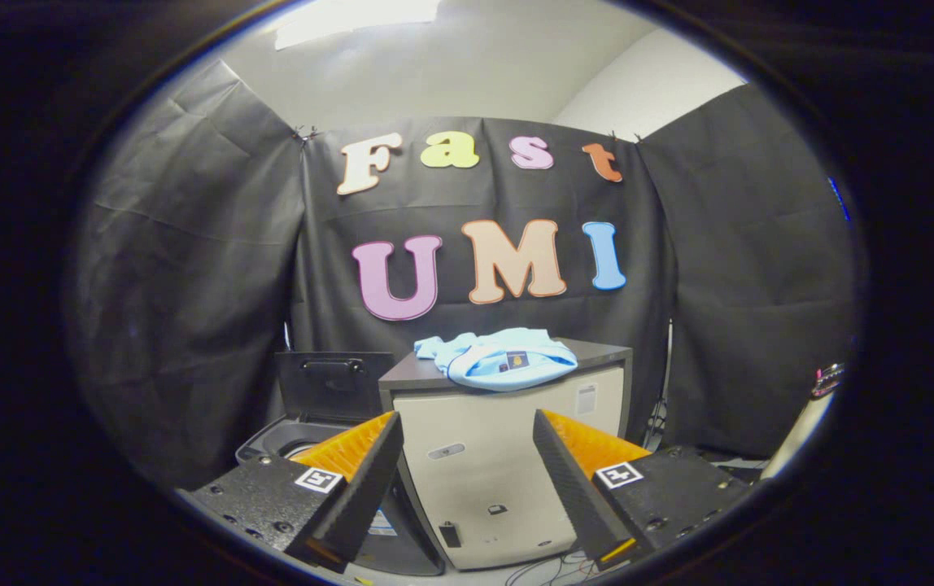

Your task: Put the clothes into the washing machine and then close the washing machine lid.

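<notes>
A light blue garment (499, 356) lies bunched on the dark top of a beige cabinet (508, 464), well beyond my fingers. Left of the cabinet stands the washing machine (288, 439), its dark lid (333, 384) raised upright at the back; the left finger hides most of its opening. My gripper (467, 456) is open, its two fingers spread wide with nothing between them, and the cabinet front shows through the gap.
Black cloth walls close the booth behind and on both sides. Cables lie on the floor below the cabinet (548, 570). A pale bottle-like object (805, 419) stands off to the right of the right finger.
</notes>
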Motion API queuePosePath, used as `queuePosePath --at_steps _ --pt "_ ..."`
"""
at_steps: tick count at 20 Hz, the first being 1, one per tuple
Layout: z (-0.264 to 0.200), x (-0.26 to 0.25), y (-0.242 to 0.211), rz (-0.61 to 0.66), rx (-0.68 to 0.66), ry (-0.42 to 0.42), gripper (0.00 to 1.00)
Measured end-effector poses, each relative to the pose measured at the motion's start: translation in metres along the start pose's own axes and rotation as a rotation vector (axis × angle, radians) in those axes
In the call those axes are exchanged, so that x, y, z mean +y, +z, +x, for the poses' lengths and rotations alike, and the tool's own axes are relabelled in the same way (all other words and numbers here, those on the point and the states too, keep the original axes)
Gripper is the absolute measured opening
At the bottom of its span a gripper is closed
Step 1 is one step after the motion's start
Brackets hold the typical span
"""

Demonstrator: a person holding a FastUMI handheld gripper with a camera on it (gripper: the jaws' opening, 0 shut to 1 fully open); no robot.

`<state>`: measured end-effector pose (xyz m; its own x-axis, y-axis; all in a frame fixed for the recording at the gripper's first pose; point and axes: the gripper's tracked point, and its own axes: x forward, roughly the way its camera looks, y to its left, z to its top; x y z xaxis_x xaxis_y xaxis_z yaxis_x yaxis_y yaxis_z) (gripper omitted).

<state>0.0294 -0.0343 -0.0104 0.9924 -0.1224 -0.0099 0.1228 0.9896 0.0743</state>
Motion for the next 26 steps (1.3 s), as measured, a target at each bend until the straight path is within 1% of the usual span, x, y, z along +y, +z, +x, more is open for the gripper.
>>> queuePosePath --at_steps 3,5,8,13,16,20,23,24,26 --pt "0.019 -0.005 0.006 0.015 0.003 -0.012 0.97" --pt "0.037 -0.013 0.006 0.026 0.027 -0.031 0.97" --pt "0.066 -0.016 0.009 0.056 0.081 -0.026 0.97" --pt "0.123 -0.014 0.029 0.102 0.134 -0.004 0.97" --pt "0.162 -0.020 0.044 0.094 0.145 -0.029 0.96" --pt "0.221 -0.025 0.035 0.053 0.234 -0.058 0.96" --pt "0.261 -0.027 0.017 0.036 0.343 -0.067 0.96" --pt "0.270 -0.030 0.008 0.031 0.390 -0.081 0.97" --pt "0.291 -0.027 0.002 0.030 0.436 -0.093 0.97"
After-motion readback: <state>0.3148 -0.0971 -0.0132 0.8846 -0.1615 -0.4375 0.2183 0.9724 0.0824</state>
